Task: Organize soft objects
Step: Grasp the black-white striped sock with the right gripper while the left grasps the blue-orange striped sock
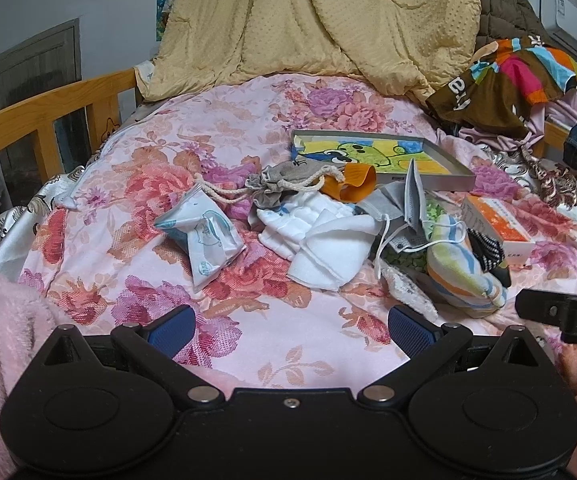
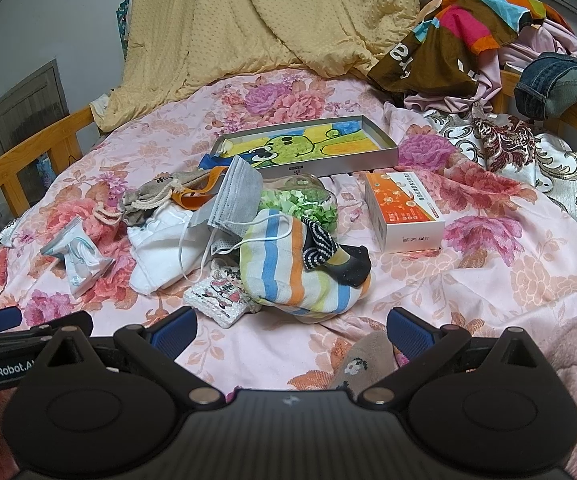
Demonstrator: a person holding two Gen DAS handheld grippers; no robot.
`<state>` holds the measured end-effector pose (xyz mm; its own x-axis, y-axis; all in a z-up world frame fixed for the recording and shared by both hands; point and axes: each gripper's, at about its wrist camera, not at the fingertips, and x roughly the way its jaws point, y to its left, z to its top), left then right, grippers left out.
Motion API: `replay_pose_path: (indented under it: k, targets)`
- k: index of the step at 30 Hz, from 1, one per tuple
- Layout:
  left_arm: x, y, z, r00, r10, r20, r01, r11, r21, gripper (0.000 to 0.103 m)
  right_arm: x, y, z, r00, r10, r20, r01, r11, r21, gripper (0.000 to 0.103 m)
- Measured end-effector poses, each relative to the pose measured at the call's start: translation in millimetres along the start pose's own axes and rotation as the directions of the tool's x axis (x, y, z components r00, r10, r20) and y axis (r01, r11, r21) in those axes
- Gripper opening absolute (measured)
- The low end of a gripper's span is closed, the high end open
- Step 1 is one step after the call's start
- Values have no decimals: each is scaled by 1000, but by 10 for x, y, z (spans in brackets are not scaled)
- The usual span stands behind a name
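Two grippers hover low over the bed, both spread wide and holding nothing. Left gripper (image 1: 291,330): bare floral bedsheet (image 1: 248,112) between its blue pads. Right gripper (image 2: 291,330): a brownish sock (image 2: 362,364) lies just inside its right finger. Ahead of both, a loose heap of soft things. Striped towel (image 2: 288,268), crumpled, bands of blue, orange, yellow-green, nearest the right gripper. Black-and-white striped sock (image 2: 320,250) draped on it. Grey face mask (image 2: 234,196) stands tented behind, ear loops trailing. White folded cloth (image 1: 328,248) ahead of the left gripper, tissue pack (image 1: 204,240) to its left. Grey drawstring pouch (image 1: 284,184) farther back. Beyond the heap, a shallow tray (image 2: 348,162); orange box (image 2: 406,208) right.
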<state>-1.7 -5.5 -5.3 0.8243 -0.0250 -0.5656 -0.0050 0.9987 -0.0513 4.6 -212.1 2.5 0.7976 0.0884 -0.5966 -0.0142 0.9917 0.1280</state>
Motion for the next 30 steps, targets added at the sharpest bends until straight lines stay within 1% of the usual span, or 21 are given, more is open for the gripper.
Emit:
replay_pose_path:
  k: [2, 4, 6, 10, 13, 17, 20, 23, 27, 30]
  targets:
    - [-16, 15, 27, 1000, -7, 3, 7, 1000, -12, 102, -15, 19, 14, 1000, 10, -8, -10, 1000, 7, 103]
    - [-46, 51, 78, 999, -32, 15, 32, 999, -30, 102, -28, 16, 48, 1000, 27, -16, -27, 1000, 15, 103]
    - [-43, 70, 124, 999, -41, 17, 42, 999, -33, 102, -25, 10, 80, 999, 38, -25, -37, 999, 23, 103]
    - [14, 103, 259, 997, -79, -6, 79, 996, -31, 102, 56, 10, 176, 996, 57, -73, -56, 998, 26, 103]
    - [91, 101, 353, 994, -107, -33, 107, 994, -5, 102, 158, 20, 260, 991, 71, -110, -70, 997, 17, 103]
    - [173, 76, 456, 988, -148, -52, 150, 987, 48, 102, 271, -8, 411, 989, 66, -131, -67, 998, -7, 103]
    - [239, 30, 482, 982, -177, -63, 182, 980, 82, 102, 361, -91, 555, 987, 69, -148, -69, 998, 4, 103]
    - [317, -31, 476, 971, -226, -80, 233, 968, 93, 102, 488, -212, 687, 980, 84, -181, -78, 996, 38, 103]
    - [396, -125, 458, 950, -301, -87, 309, 944, 112, 102, 676, -352, 835, 970, 84, -228, -72, 995, 63, 103]
    - [436, -218, 458, 934, -350, -72, 357, 923, 142, 102, 816, -387, 926, 968, 36, -248, -31, 999, 23, 103]
